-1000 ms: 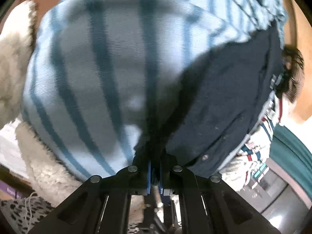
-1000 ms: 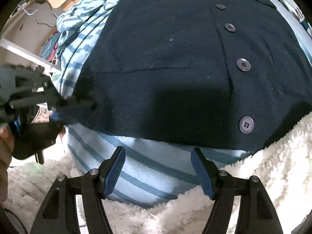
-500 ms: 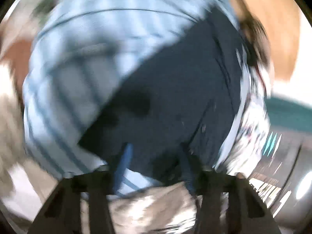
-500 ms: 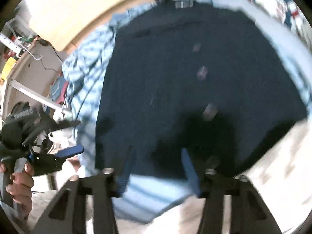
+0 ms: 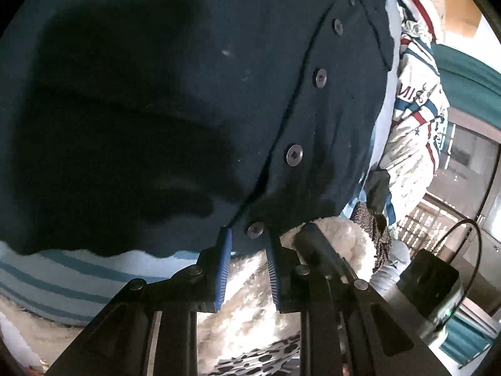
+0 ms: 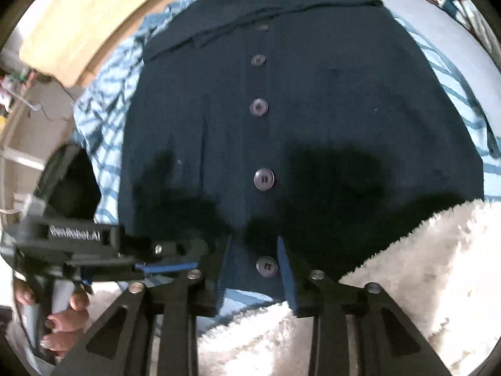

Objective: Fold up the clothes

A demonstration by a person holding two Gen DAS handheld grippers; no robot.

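Both tools shifted to cardigan [image 6: 313, 100] hem, closing.

Both your grippers point down, close together, jaws closing.

Your left gripper [image 5: 247, 238] has its blue fingers [image 5: 223, 263] set either side of the dark hem, with a gap showing between them. Your right gripper [image 6: 255, 250] does likewise just beside it. Your left hand [image 6: 62, 316] wraps its handle.
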